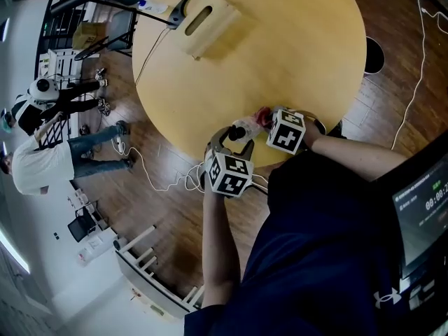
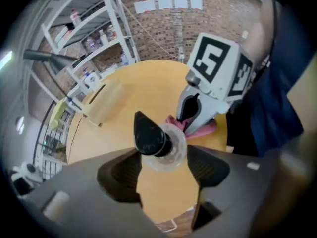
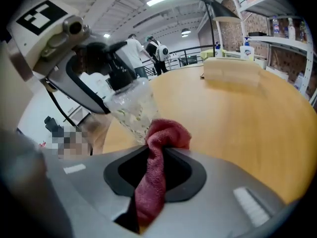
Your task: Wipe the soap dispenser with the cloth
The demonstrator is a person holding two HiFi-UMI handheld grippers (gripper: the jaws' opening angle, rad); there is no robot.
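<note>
Your left gripper [image 2: 163, 153] is closed on the dispenser [image 2: 172, 151]. Its two dark pads sit against either side of the clear body just under the black pump [image 2: 148, 135], and the spout points up and to the left in the left gripper view. Your right gripper [image 3: 157, 157] is clamped on the red cloth [image 3: 166, 133]. The cloth runs up between the jaws as a narrow twisted strip and bunches into a wad just past the tips.

That wad touches the lower part of the dispenser's clear body. In the right gripper view the dispenser leans to the left, with its pump tucked inside the left gripper. The cloth and the gripper hide its base, so you cannot tell whether it rests on the table [image 1: 294, 54].

In the head view the two grippers meet tip to tip at the near edge of the round wooden table, close to your body, with the marker cubes facing up.

Farther across the table, well apart from the grippers, lies a pale wooden block [image 1: 203, 23] with a slot in it. White shelves [image 2: 94, 38] with bottles stand beyond the table against a brick wall.
</note>
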